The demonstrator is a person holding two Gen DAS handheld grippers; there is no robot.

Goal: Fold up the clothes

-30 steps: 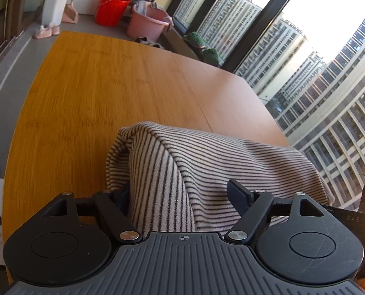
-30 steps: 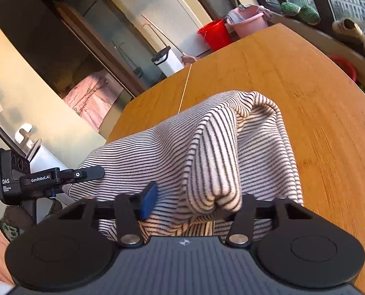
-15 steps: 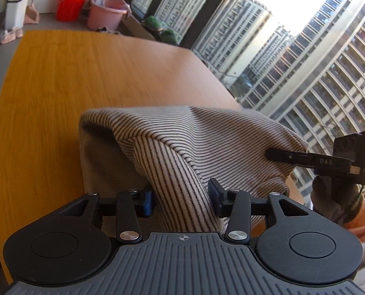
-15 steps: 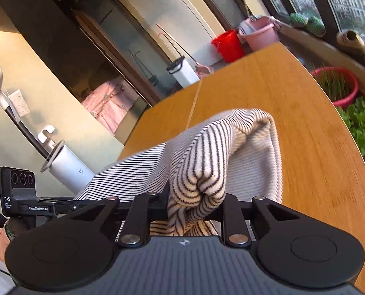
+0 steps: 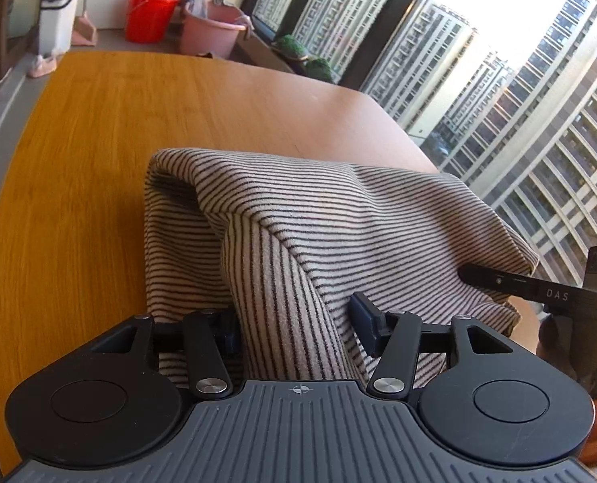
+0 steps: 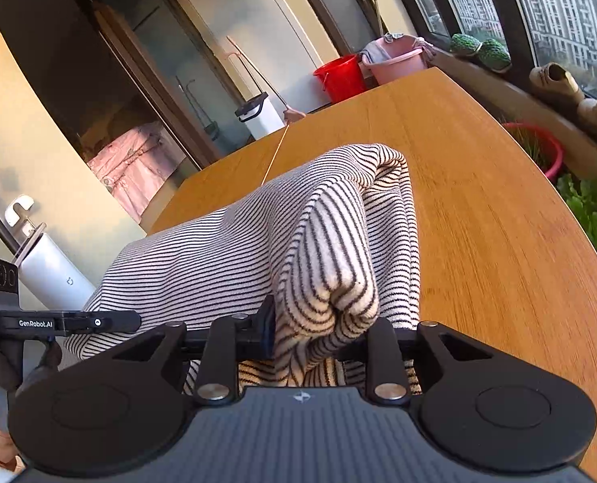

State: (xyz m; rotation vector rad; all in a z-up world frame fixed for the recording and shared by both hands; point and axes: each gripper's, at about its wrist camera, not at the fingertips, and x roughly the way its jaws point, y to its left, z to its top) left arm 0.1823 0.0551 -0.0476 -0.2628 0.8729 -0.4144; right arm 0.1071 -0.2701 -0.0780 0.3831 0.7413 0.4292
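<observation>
1. Because each side has its own bunch of cloth pinched, the striped garment [image 5: 338, 233] hangs stretched between the two tools above the wooden table [image 5: 109, 133], its far fold drooping toward the wood
2. While the left gripper [image 5: 298, 324] has its fingers partly spread with a ridge of cloth filling the gap, the right gripper [image 6: 324, 328] clamps a thick rolled edge
3. Holding both ends raised likely keeps the fold aligned for laying it down
</observation>
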